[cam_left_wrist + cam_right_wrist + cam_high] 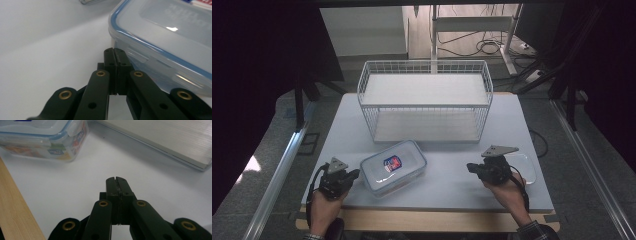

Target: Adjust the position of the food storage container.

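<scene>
White table carries one wire basket, one lidded container; two grippers, left gripper, right gripper, fingers pressed together, empty.

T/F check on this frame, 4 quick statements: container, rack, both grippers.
1. The plastic container sits inside the wire rack. False: it lies on the table in front of the rack.
2. The left gripper is shut, holding nothing. True.
3. The right gripper is clamped on the container's lid. False: it is shut on nothing, apart from the container.
4. The container's lid is on. True.
</scene>
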`<state>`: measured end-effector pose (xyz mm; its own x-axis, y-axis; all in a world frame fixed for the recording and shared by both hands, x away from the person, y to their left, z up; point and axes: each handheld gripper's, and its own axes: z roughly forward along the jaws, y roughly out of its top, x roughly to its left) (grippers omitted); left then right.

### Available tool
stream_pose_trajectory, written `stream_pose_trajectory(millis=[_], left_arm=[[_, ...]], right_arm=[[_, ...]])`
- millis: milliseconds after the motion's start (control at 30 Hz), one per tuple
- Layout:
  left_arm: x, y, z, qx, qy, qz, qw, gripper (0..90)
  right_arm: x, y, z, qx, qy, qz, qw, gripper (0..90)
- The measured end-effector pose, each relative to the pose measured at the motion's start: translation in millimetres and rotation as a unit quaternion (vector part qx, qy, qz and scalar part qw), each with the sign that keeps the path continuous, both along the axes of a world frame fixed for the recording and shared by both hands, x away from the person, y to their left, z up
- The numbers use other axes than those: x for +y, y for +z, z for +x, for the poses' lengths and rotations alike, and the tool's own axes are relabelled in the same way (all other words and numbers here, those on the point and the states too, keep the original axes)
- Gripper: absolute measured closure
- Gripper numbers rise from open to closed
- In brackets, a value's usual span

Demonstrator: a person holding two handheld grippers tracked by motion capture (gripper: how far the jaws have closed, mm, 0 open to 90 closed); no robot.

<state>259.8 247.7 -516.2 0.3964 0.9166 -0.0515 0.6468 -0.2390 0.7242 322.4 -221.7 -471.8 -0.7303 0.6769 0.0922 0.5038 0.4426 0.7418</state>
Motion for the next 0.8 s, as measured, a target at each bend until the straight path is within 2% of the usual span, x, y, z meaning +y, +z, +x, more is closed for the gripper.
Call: stream_pose_trajectory(millis=[200, 467, 800], left_arm=[[0.6, -1.3, 10.3, 0.000, 0.007, -0.012, 0.9999, 89.9], [-9.3, -3.6, 23.1, 0.004, -0.003, -0.004, 1.0000, 89.9], [-23.3, -4.5, 42.8, 0.004, -0.018, -0.001, 0.9998, 89.9]], right_arm=[[9.4, -0.9, 3.4, 0.002, 0.009, 0.003, 1.0000, 89.2], [24.3, -1.8, 11.7, 0.006, 0.020, 0.005, 0.9998, 88.8], [37.3, -3.3, 29.6, 0.019, 0.011, 0.019, 0.9996, 87.3]])
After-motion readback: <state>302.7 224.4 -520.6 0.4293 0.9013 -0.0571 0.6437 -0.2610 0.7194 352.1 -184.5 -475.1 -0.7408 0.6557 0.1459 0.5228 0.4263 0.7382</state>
